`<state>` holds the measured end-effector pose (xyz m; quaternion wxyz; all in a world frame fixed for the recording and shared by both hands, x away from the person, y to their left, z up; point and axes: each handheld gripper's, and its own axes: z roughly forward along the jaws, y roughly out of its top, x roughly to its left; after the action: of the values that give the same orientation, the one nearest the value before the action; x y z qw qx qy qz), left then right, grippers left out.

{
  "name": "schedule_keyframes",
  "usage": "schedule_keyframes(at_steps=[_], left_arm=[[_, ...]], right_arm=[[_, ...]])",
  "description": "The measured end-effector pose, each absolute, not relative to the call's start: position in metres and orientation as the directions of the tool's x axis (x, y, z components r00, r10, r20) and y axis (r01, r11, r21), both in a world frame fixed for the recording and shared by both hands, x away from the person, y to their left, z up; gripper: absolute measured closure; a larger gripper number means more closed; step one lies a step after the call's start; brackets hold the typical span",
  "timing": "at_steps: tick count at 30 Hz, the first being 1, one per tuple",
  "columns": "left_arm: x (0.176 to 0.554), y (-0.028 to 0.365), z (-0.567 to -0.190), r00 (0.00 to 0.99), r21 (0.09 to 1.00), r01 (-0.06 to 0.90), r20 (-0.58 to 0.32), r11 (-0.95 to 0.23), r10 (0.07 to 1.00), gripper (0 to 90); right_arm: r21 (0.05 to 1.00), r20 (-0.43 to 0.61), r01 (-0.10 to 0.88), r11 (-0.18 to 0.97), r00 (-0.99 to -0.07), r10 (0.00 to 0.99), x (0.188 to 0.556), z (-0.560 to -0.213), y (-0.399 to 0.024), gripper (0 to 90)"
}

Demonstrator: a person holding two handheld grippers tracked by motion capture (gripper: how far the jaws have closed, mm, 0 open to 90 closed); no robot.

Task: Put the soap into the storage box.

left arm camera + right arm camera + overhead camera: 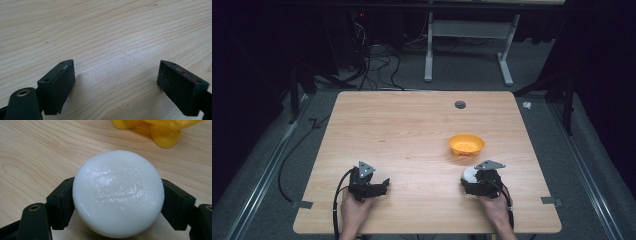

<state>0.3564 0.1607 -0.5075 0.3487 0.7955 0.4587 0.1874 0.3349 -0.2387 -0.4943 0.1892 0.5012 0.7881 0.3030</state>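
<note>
Your right gripper is closed on a white round soap bar. In the right gripper view its two black jaws press against the left and the right side of the bar, and the bar sits between them with its flat, embossed face turned to the camera. The letters on this face are too soft to read. In the high view you see the same right gripper near the front right part of the worktop, and a small white part of the soap bar shows at its left side. I cannot tell if the bar touches the wood or is lifted a little above it.

The yellow bowl stands on the worktop just beyond your right gripper, a bit toward the far side. In the right gripper view the lower part of this yellow bowl is at the top edge, behind the soap and apart from it.

Your left gripper is open and holds nothing. In the left gripper view its jaws stand wide apart, and between them there is bare wood. In the high view the left gripper is low over the front left part of the worktop, well apart from the bowl and the soap. Your left hand and your right hand come in from the bottom edge.
</note>
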Motion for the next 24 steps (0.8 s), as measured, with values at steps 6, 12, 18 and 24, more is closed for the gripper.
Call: schedule_keyframes(at_steps=[6,12,18,24], left_arm=[[0.356,0.161,-0.508,0.509,0.727,0.599,-0.022,-0.336,0.861,15.3],[0.356,0.161,-0.508,0.509,0.727,0.599,-0.022,-0.336,0.861,15.3],[0.356,0.161,-0.508,0.509,0.727,0.599,-0.022,-0.336,0.861,15.3],[0.356,0.161,-0.508,0.509,0.727,0.599,-0.022,-0.336,0.861,15.3]], right_arm=[[0.679,0.012,0.669,0.301,-0.420,0.907,0.333,-0.491,-0.240,23.6],[0.685,0.019,0.666,0.296,-0.422,0.906,0.333,-0.489,-0.240,23.6],[0.688,0.022,0.662,0.298,-0.430,0.903,0.333,-0.484,-0.239,23.7],[0.700,0.019,0.647,0.304,-0.442,0.897,0.332,-0.476,-0.238,23.7]])
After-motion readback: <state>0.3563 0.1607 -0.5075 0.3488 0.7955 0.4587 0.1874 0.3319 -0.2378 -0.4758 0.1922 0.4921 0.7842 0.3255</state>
